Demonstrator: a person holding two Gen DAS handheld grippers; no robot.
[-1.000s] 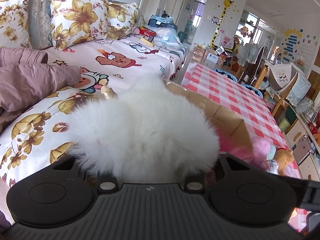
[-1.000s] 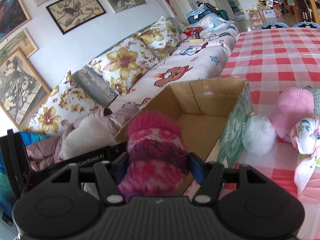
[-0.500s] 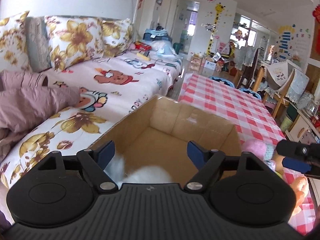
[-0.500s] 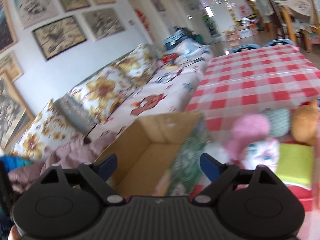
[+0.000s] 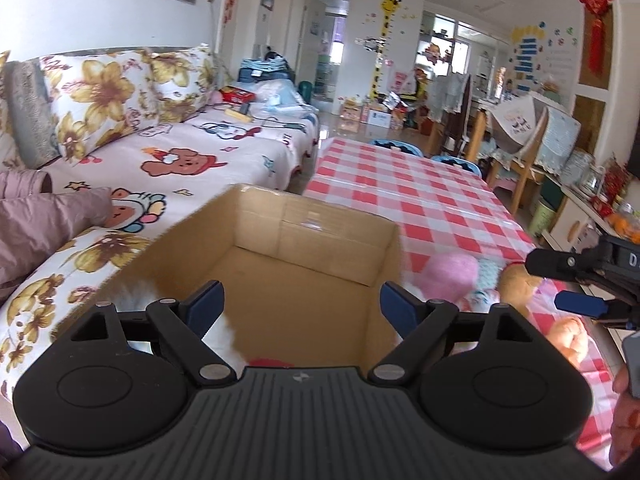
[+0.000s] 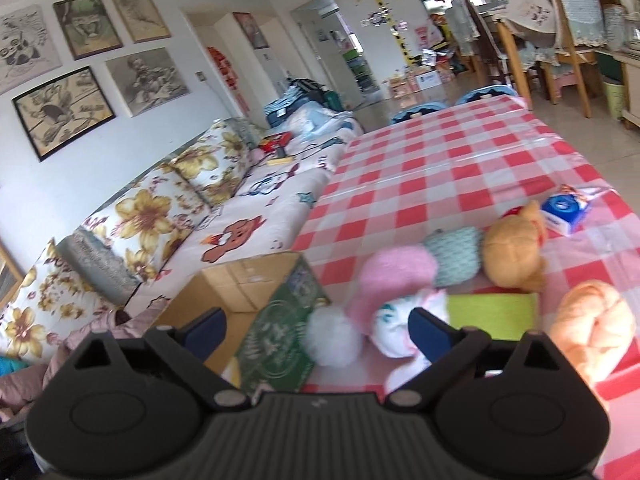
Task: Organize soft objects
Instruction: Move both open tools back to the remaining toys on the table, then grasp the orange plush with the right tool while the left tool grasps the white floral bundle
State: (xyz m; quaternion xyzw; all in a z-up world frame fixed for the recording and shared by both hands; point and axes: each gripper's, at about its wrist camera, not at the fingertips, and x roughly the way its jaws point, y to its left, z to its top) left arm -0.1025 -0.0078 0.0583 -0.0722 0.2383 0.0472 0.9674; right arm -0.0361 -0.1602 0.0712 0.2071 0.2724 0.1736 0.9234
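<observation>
Now that both grippers have just been opening and stand wide with nothing between their pads, your risks shift from dropping to fumbling the next pick. Your left gripper (image 5: 301,303) hovers over the cardboard box (image 5: 320,240), where the white fluffy toy (image 5: 224,336) lies against the near wall with a sliver of something red-pink (image 5: 266,361) beside it (most of both is hidden behind the gripper body). Your right gripper (image 6: 316,330) points past the box's green side (image 6: 280,344) at the heap still waiting on the checked tablecloth (image 6: 440,168): a white pompom (image 6: 334,340), a pink fuzzy piece (image 6: 394,276), a white printed cloth (image 6: 400,336), a brown plush (image 6: 514,248), an orange plush (image 6: 592,328) and a yellow-green cloth (image 6: 492,312).

They touch and overlap, so a grab at the pompom could likely snag the printed cloth and drag neighbours along. The pompom sits against the box, so a careless close may clip the cardboard and shove the box toward the sofa (image 6: 240,216) side of the table. Fluffy pile compresses, so a shallow pinch could slip free mid-carry. Your right gripper (image 5: 580,304) is close by in the left view; mind that the two do not collide over the box.
</observation>
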